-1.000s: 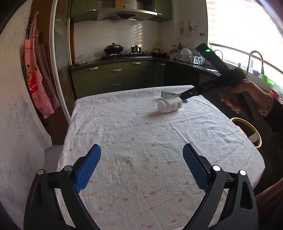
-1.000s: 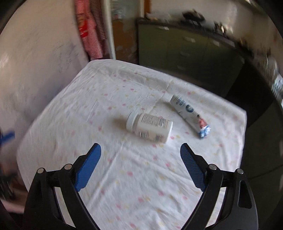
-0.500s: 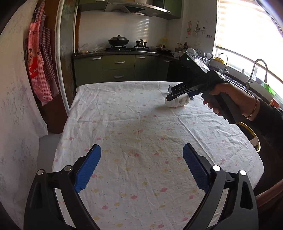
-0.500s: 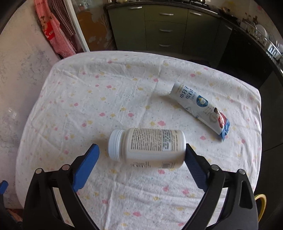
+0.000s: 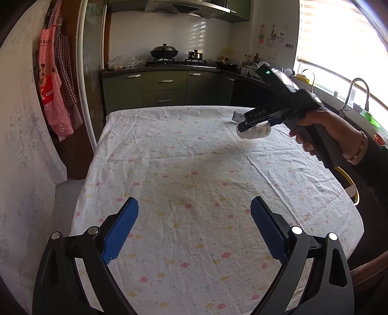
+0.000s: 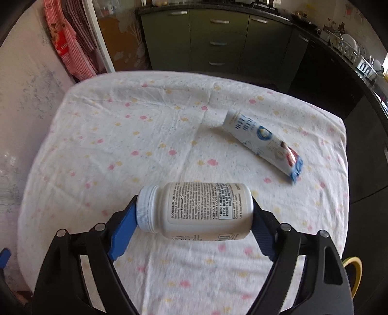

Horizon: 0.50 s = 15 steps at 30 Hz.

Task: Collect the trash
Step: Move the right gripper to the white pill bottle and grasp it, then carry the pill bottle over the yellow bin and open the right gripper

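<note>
Right wrist view: right gripper [image 6: 195, 215] closing endwise on white plastic pill bottle [image 6: 196, 210], apparently lifted (blurred); crumpled white-and-blue wrapper [image 6: 263, 141] uncollected; left gripper [image 5: 194, 215] released, empty.

A white cloth [image 5: 194, 184] dotted with small pink and yellow flowers covers the surface and hangs over its edges. Beyond it runs a row of dark green cabinets [image 5: 165, 89] with metal handles, topped by a dark counter. On the hob stands a black lidded wok [image 5: 164, 51], with a smaller pot [image 5: 194, 54] just beside it, under a steel hood [image 5: 186, 6]. A clear plastic bag [image 5: 122, 61] lies on the counter near the wok. At the left, red checked aprons [image 5: 54, 80] hang beside a door frame. A curved tap [image 5: 359, 93] stands below the bright window [image 5: 339, 41], and a dish rack [image 6: 349, 52] holds plates.
</note>
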Tool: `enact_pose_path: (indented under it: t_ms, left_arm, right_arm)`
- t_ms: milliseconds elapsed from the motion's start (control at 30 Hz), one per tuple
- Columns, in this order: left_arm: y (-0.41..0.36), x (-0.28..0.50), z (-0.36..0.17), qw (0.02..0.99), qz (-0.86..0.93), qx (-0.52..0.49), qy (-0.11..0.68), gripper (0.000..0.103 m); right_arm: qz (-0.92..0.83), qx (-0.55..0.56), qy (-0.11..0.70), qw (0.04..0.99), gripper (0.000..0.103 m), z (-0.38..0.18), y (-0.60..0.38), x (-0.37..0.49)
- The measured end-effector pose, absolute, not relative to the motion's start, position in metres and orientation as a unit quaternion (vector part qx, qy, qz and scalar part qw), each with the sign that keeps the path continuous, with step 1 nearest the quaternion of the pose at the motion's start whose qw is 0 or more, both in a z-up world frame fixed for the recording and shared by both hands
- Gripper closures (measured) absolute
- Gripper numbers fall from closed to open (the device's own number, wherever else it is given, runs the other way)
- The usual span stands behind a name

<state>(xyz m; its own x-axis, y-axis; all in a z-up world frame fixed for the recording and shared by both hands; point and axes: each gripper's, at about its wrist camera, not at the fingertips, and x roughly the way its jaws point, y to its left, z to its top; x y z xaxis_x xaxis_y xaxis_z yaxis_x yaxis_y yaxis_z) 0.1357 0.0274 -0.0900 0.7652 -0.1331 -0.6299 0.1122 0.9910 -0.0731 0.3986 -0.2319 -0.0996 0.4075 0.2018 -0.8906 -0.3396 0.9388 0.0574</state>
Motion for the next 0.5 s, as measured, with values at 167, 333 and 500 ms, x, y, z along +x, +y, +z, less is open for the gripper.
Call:
enact_pose_path:
  t_ms: [167,333,500]
  left_arm:
    - [0.011,0.133,-0.085,0.939,-0.076,-0.001,0.336,0.011]
    - [-0.008,0.13,-0.081,0.936,-0.095,0.012,0.339,0.011]
    - [-0.03,0.129,-0.08,0.932,-0.118,0.021,0.341,0.011]
  right_arm:
    - [0.173,-0.038,0.498,0.849,0.024,-0.07,-0.277,0.353]
    - [0.139,-0.014,0.474,0.869,0.023,-0.045,-0.354,0.296]
    - [0.037,-0.001,0.482,0.875,0.023,-0.057,-0.451,0.252]
